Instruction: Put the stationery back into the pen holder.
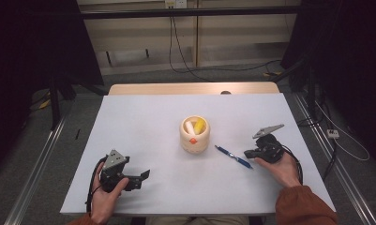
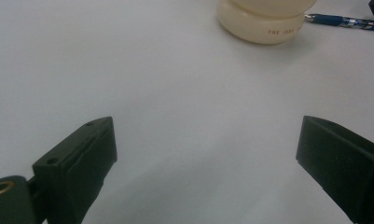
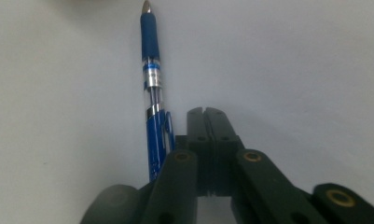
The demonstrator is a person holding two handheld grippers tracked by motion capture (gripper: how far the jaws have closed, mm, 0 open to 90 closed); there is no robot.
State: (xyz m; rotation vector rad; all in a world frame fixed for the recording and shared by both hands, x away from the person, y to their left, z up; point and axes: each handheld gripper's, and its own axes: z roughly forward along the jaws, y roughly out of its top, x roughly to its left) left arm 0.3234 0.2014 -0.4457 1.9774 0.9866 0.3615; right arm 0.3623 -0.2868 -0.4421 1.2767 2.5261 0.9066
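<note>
A cream cup (image 1: 194, 136) is sitting in the middle of the white table (image 1: 143, 117); something yellow and something pale are poking out of its top; a small orange mark is showing on its front. A blue pen (image 1: 233, 156) is lying flat on the table just to the right of the cup. The left gripper (image 1: 138, 177) is resting low near the front left of the table, held by a hand (image 1: 103, 199); its jaws are standing wide apart with nothing between them. The right gripper (image 1: 249, 153) is sitting right beside the pen; its jaws are pressing together, and the pen is lying next to them, not between them.
</note>
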